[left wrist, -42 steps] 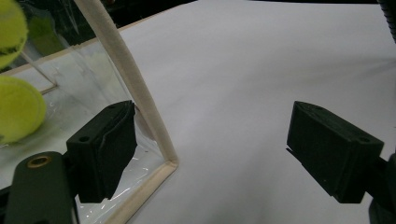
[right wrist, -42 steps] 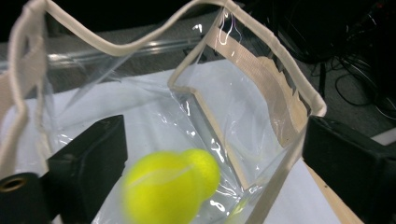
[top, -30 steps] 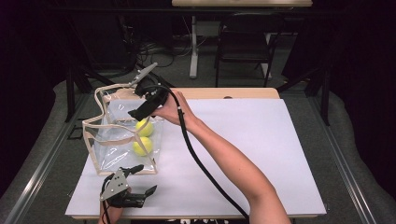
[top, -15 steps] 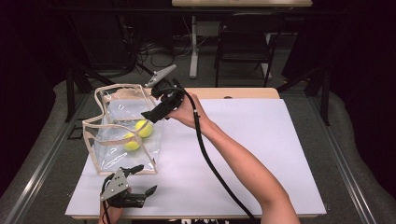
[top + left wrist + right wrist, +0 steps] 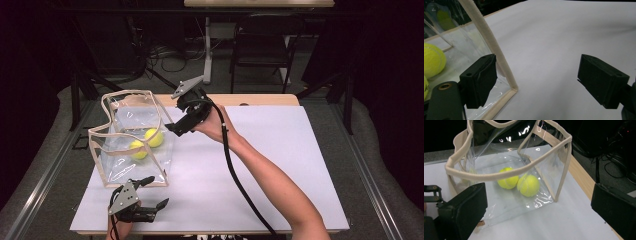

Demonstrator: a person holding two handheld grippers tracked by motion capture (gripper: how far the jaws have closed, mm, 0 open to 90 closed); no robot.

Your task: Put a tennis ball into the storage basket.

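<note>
Both tennis balls [image 5: 146, 144] inside clear bag [image 5: 131, 140]; right tongs [image 5: 183, 121] wide open, empty, beside rim; left tongs [image 5: 150, 192] agape, empty. Retreat clear of rim, avoid snagging.

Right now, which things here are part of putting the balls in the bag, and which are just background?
Part of the job:
clear bag with beige trim, standing open
two tennis balls lying inside it
right gripper, open, beside the bag
left gripper, open, at the bag's near corner

Just around:
white table cover
black chair behind the table
floor cables
</note>
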